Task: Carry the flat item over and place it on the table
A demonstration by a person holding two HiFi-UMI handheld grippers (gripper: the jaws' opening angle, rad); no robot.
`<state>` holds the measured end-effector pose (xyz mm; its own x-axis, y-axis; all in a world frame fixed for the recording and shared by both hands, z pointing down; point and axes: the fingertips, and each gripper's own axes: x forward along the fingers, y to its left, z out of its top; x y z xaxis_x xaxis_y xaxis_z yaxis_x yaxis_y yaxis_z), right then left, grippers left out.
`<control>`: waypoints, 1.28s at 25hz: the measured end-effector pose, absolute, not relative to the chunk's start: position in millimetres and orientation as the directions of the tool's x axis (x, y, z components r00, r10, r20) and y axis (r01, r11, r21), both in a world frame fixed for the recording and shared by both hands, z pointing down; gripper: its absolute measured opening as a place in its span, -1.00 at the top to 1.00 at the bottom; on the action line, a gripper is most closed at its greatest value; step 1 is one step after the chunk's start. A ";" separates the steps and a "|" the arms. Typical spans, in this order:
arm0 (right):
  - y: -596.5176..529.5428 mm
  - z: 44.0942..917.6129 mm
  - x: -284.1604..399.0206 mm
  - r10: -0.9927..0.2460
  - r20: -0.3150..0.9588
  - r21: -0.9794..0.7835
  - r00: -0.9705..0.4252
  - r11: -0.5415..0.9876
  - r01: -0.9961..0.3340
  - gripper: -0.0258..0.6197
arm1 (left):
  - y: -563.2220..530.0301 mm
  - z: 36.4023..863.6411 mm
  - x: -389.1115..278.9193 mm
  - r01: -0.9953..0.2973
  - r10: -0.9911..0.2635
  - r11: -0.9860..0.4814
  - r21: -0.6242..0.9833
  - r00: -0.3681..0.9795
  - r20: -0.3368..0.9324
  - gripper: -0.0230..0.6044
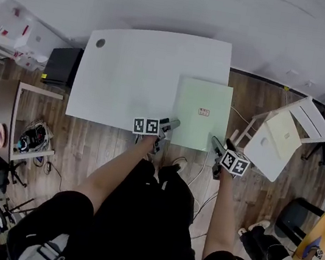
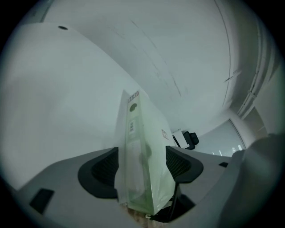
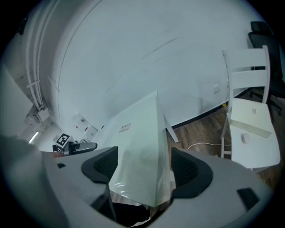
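Note:
The flat item (image 1: 201,114) is a pale green square pack in clear wrap with a small label on top. It lies level over the right end of the white table (image 1: 135,72), its near edge past the table's front. I cannot tell if it rests on the table. My left gripper (image 1: 170,123) is shut on its near left corner and my right gripper (image 1: 215,144) on its near right corner. In the left gripper view the flat item (image 2: 142,151) stands edge-on in the left gripper (image 2: 141,167). In the right gripper view the flat item (image 3: 142,133) fills the right gripper (image 3: 141,167).
A white chair (image 1: 281,140) with a flat white box on its seat stands close to the table's right end. A black box (image 1: 62,65) sits on the floor at the table's left end. A small shelf (image 1: 33,129) with cables is at the left.

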<state>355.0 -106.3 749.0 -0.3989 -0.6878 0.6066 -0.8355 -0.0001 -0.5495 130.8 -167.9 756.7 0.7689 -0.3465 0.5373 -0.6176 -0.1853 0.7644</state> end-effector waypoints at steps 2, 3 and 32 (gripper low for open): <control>-103.7 721.5 350.5 -0.720 0.578 -0.516 -0.384 0.043 -0.855 -0.23 | -162.0 740.0 117.9 -0.626 -0.359 -0.236 0.744 0.767 0.532 -0.15; -102.4 705.5 345.1 -0.739 0.555 -0.501 -0.382 0.070 -0.863 -0.23 | -157.8 729.0 112.5 -0.619 -0.363 -0.259 0.742 0.774 0.519 -0.15; -99.0 489.9 107.2 -0.922 0.218 -0.267 -0.319 0.258 -0.928 0.76 | -120.1 497.6 23.0 -0.678 -0.651 -0.671 0.300 0.733 0.198 0.88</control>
